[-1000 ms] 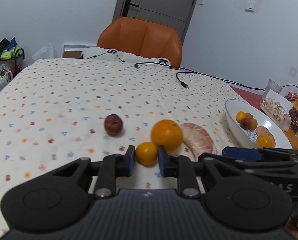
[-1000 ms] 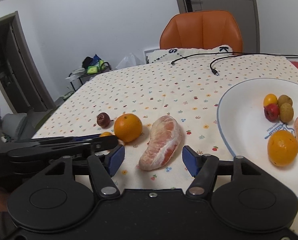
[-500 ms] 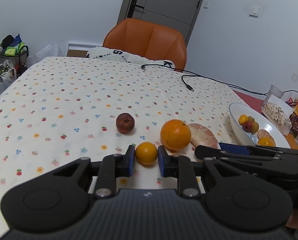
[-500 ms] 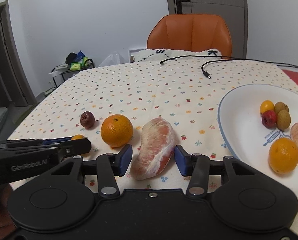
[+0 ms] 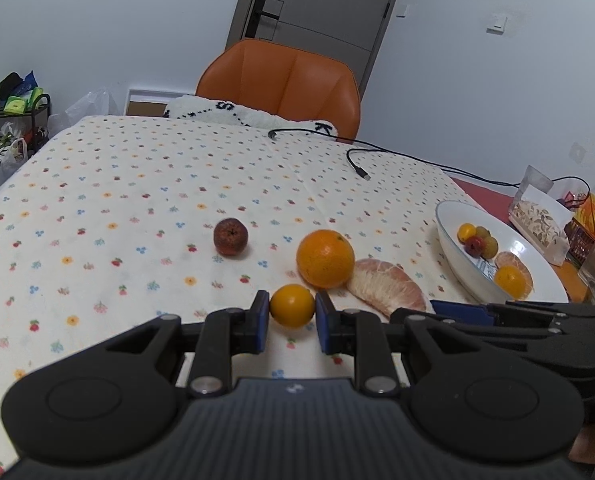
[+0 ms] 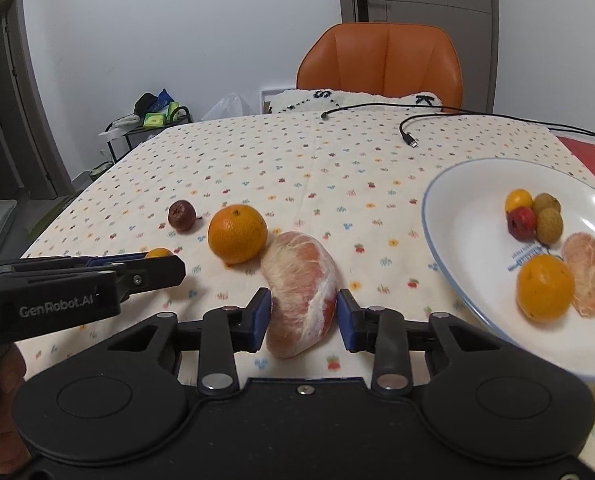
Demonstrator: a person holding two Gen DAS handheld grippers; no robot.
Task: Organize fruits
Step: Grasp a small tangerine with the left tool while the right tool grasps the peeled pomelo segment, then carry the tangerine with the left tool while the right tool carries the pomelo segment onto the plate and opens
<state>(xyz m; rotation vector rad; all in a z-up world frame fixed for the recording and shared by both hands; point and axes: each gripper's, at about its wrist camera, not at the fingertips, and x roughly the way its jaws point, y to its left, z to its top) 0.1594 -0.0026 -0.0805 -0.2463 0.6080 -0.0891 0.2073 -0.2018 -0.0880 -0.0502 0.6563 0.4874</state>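
Observation:
My left gripper [image 5: 292, 317] is shut on a small orange fruit [image 5: 292, 305] just above the dotted tablecloth. My right gripper [image 6: 304, 316] is shut on a peeled pomelo segment [image 6: 301, 292], its pads touching both sides. A large orange [image 6: 237, 233] and a dark brown fruit [image 6: 181, 215] lie on the cloth beyond. A white plate [image 6: 449, 236] at the right holds an orange [image 6: 544, 289], a pomelo segment [image 6: 587, 280] and several small fruits [image 6: 533, 218]. The left gripper's fingers [image 6: 97, 276] show at the left in the right wrist view.
An orange chair [image 5: 281, 84] stands at the table's far edge. A black cable [image 5: 357, 160] lies on the far cloth. A bag of snacks [image 5: 541, 220] and other packages sit past the plate on the right. A cluttered rack [image 5: 13, 120] stands at the left.
My right gripper has moved in around the pomelo segment and closed from wide open onto it. My left gripper has kept its hold on the small orange fruit.

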